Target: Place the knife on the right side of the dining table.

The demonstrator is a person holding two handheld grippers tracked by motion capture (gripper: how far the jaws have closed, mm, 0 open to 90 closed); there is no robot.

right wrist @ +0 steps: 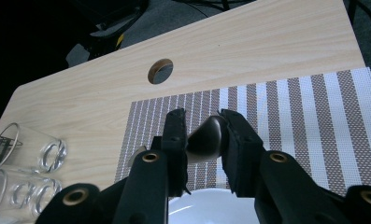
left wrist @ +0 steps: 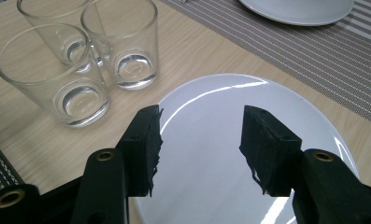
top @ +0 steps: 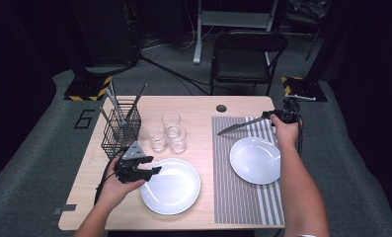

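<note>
My right gripper (top: 272,116) is at the far right of the table, over the striped placemat (top: 243,197). It is shut on the handle of a dark knife (top: 239,126) whose blade points left above the mat. In the right gripper view the rounded handle end (right wrist: 205,140) sits between the pads of the right gripper (right wrist: 204,133). A white plate (top: 255,160) lies on the mat just below the knife. My left gripper (top: 153,171) stands open over the left rim of a second white plate (top: 176,190), which rests on bare wood. In the left gripper view the left gripper (left wrist: 199,140) has nothing between its jaws above that plate (left wrist: 206,98).
Three clear glasses (top: 168,133) stand together mid-table, close beyond the left gripper. A black wire basket (top: 120,131) with several utensils is at the back left. A cable hole (top: 221,108) lies near the table's far edge. A folding chair (top: 248,54) stands behind the table.
</note>
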